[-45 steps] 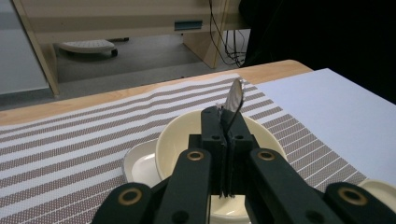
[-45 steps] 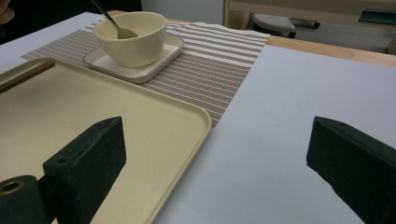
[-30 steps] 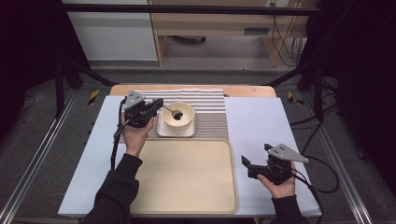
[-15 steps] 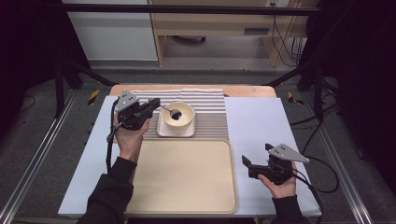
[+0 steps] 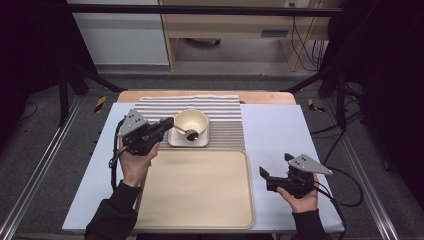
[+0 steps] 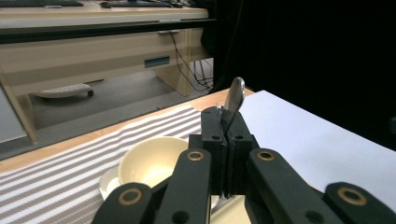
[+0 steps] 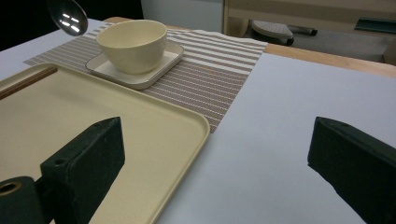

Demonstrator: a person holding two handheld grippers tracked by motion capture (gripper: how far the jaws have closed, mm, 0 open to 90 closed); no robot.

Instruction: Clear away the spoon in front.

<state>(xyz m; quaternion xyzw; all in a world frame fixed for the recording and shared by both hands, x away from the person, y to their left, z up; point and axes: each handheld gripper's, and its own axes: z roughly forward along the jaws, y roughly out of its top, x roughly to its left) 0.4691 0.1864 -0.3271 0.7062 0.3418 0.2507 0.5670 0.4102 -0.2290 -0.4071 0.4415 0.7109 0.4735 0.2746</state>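
My left gripper (image 5: 169,123) is shut on the handle of a metal spoon (image 5: 188,133), held above the table beside a cream bowl (image 5: 191,121). In the left gripper view the spoon (image 6: 234,95) sticks up from between the closed jaws of my left gripper (image 6: 225,128), with the bowl (image 6: 152,161) below them. The bowl stands on a small square plate (image 5: 175,142). My right gripper (image 5: 276,165) is open and holds nothing, right of the tray. From the right gripper view (image 7: 219,158) the spoon's bowl end (image 7: 69,16) hangs in the air left of the cream bowl (image 7: 133,44).
A large beige tray (image 5: 195,190) lies at the front middle of the white table sheet (image 5: 272,127). The plate rests on a striped mat (image 5: 225,117) behind the tray. Beyond the table's far edge are a wooden bench (image 5: 240,25) and cables.
My left gripper has drawn back toward the person and a little left, taking the spoon out of the bowl. The right gripper has stayed where it was.
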